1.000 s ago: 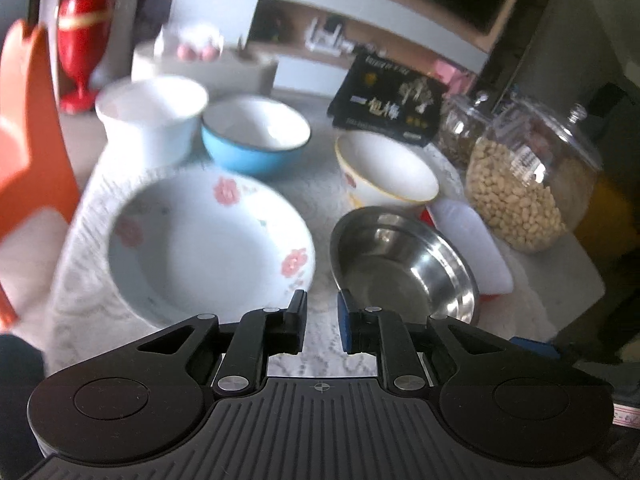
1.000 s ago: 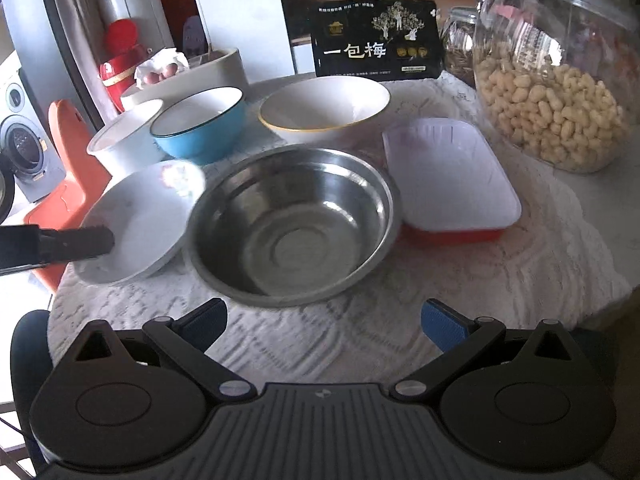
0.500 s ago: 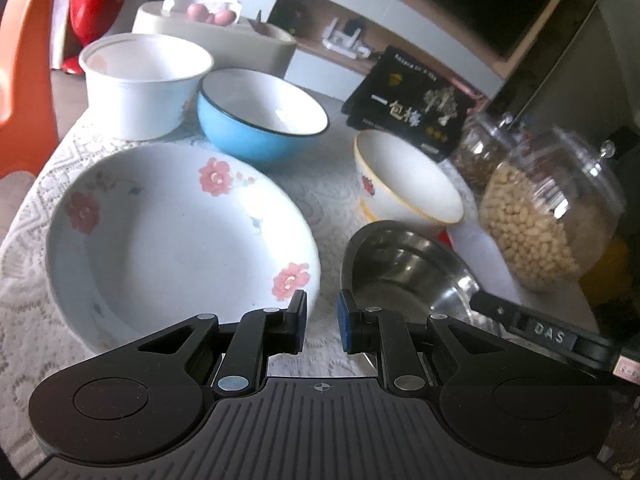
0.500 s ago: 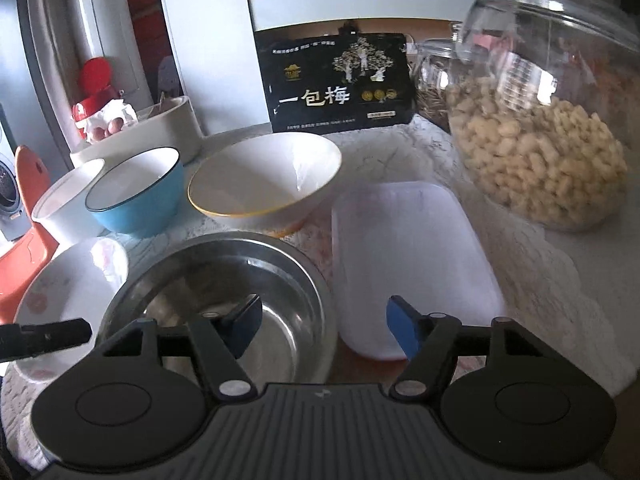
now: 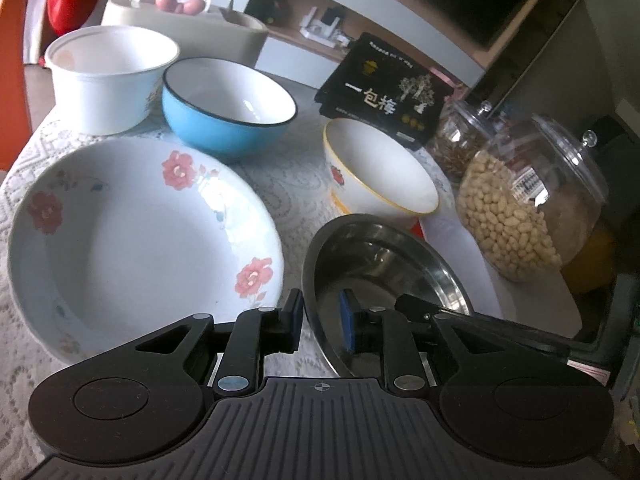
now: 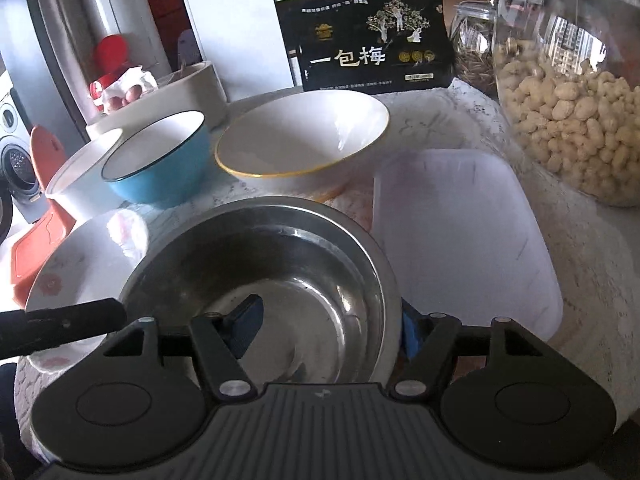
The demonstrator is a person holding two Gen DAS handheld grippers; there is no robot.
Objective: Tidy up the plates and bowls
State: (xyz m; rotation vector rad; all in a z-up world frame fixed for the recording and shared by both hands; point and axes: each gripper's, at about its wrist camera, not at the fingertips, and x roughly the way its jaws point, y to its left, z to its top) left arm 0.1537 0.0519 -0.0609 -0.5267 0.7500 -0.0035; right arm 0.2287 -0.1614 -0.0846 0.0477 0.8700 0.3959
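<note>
Landmark: round stainless-steel bowl (image 6: 264, 280), sitting on the white lace tablecloth (image 5: 288, 184).

Left to right from it:
- Far left, back: plain white straight-walled bowl (image 5: 110, 76).
- Left, just beside the steel rim: wide white floral-print plate (image 5: 132, 240).
- Back left: blue enamel bowl with dark rim (image 5: 228, 112).
- Behind, close to the steel rim: white bowl with yellow rim (image 6: 300, 148).
- Right, just beside: red tray with frosted white lid (image 6: 460, 240).
- Far right: clear lidded jar of peanuts (image 6: 576, 92), black printed box (image 6: 368, 40) behind.

Left gripper (image 5: 320, 322): jaws at a narrow gap, straddling the steel bowl's left rim, one finger outside, blue pad inside. Not visibly clamped yet; can't tell if the pads touch the metal.

Right gripper (image 6: 332, 322): jaws moderately open, straddling the right rim, left finger inside the bowl, right blue pad outside and mostly hidden behind the wall. Nothing held.

Read: step is a two-sided pick of the steel bowl, likely to nest or stack it.

To do it well:
- Seat both rims deep between the pads before closing; the thin slick steel wall will slip on a tip-only pinch.
- Close both sides together, lift level.
- Go straight up; the floral plate and yellow-rimmed bowl sit close enough to get clipped.
- Watch the cloth doesn't drag up with it.
</note>
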